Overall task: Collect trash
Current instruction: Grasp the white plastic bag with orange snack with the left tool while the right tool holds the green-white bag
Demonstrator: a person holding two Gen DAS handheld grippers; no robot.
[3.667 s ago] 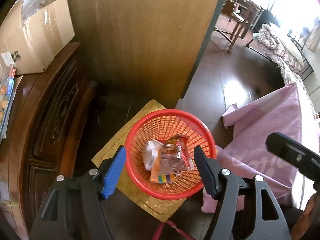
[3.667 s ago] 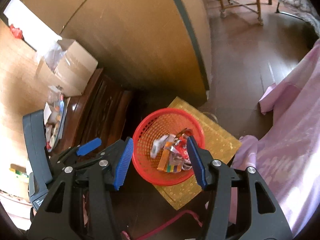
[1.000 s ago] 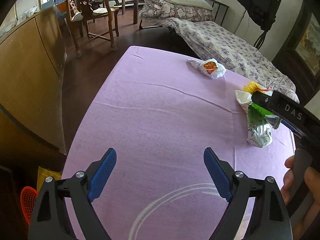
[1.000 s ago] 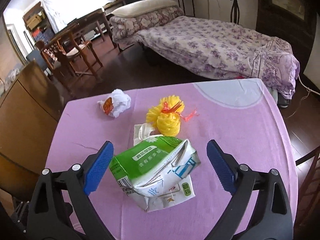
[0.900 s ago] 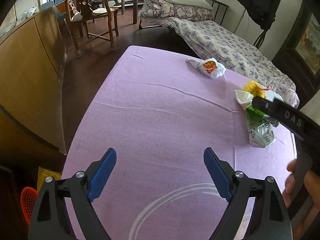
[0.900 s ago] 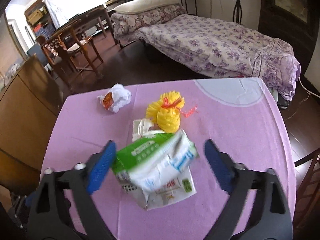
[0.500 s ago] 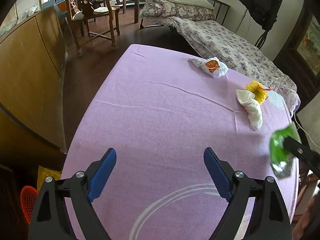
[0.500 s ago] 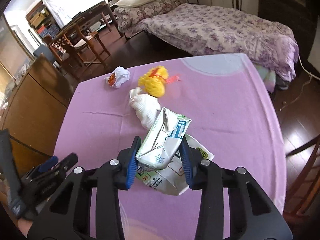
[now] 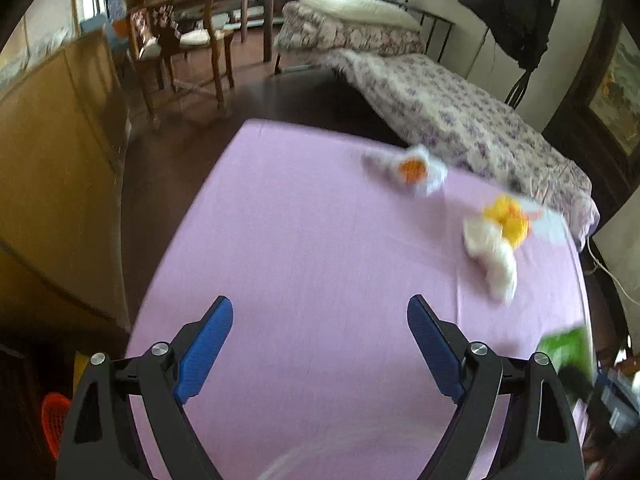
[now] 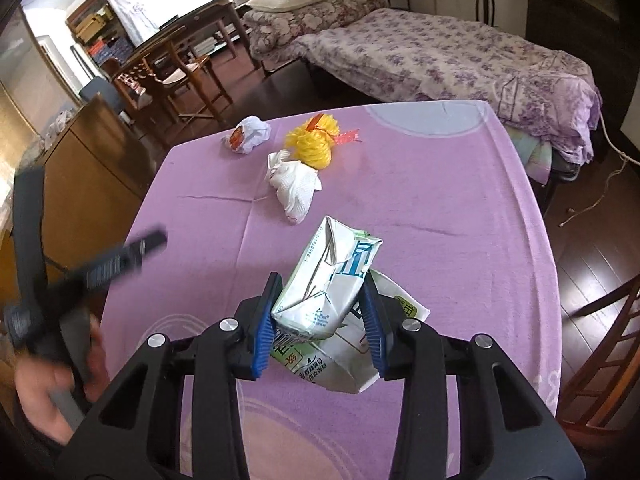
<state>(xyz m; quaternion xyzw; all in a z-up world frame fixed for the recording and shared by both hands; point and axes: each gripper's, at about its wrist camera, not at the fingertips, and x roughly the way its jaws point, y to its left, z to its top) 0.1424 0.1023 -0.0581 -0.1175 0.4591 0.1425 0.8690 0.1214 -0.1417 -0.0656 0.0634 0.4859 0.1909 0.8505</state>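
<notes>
My right gripper (image 10: 320, 312) is shut on a crushed green-and-white milk carton (image 10: 328, 280), held above the purple-clothed table (image 10: 440, 208). A flattened carton (image 10: 352, 364) sits under it. My left gripper (image 9: 320, 344) is open and empty over the near part of the table (image 9: 304, 240). On the far side lie a white crumpled tissue (image 10: 296, 188), a yellow net ball (image 10: 314, 140) and a white wrapper with orange (image 10: 248, 134); they also show blurred in the left wrist view: tissue (image 9: 496, 256), net ball (image 9: 506, 218), wrapper (image 9: 416, 170). The carton's green side (image 9: 566, 346) shows at the right edge.
A red trash basket (image 9: 54, 416) sits on the floor at the table's left. A wooden cabinet (image 9: 52, 168) stands left. Chairs (image 10: 172, 76) and a bed (image 10: 440, 52) lie beyond the table. Another chair (image 10: 600, 352) is at the right.
Both grippers moved from the red basket to the table. My right gripper closed on the milk carton and lifted it toward me. The left view has shifted and is blurred.
</notes>
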